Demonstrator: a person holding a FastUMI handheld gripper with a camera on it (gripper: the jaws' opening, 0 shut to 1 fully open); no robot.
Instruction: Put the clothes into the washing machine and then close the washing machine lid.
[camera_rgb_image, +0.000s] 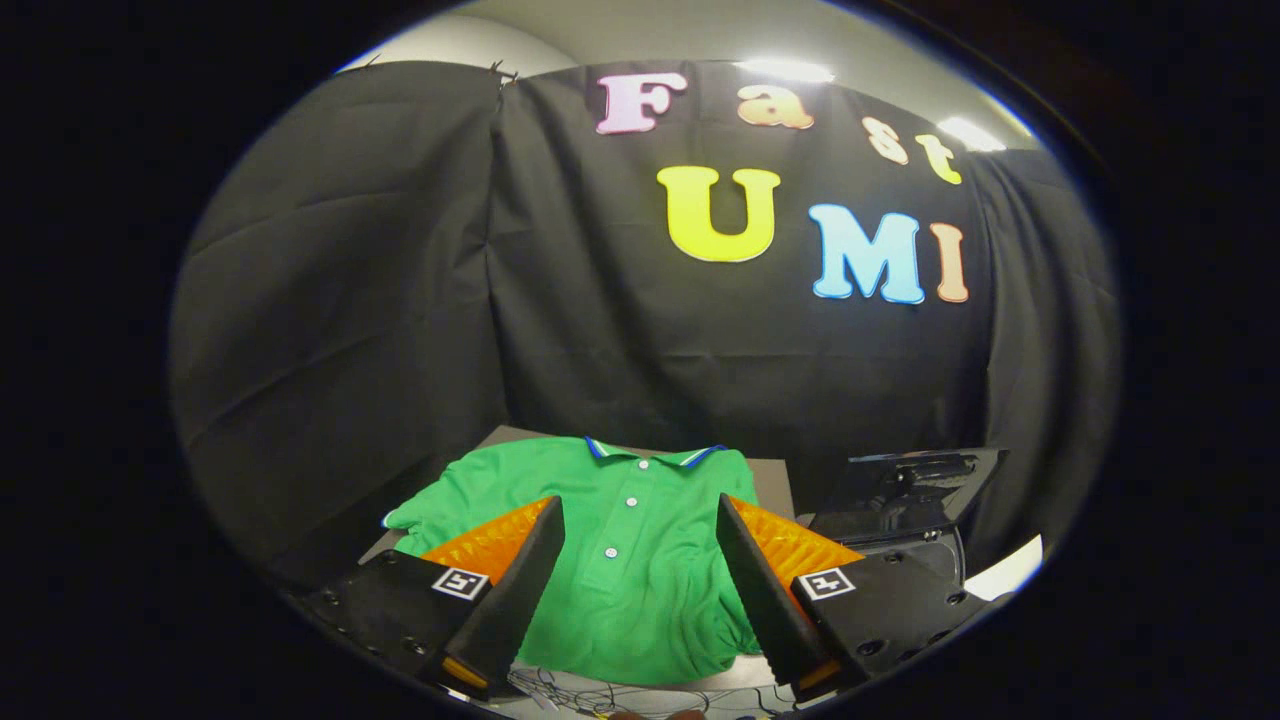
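A green polo shirt (640, 560) with white buttons and a blue-and-white trimmed collar lies spread flat on a grey table (772, 482). My gripper (640, 510) hovers over the shirt's middle, open wide, with the button placket showing between the two fingers. Neither finger touches the cloth as far as I can tell. To the right of the shirt stands the dark washing machine (900, 520), its lid (915, 475) raised and tilted back. The right finger hides part of the machine's front.
Black booth cloth closes in the table from behind and on both sides. Thin cables (590, 690) lie on the table's near edge below the shirt's hem. A pale surface (1005, 572) shows past the machine on the right.
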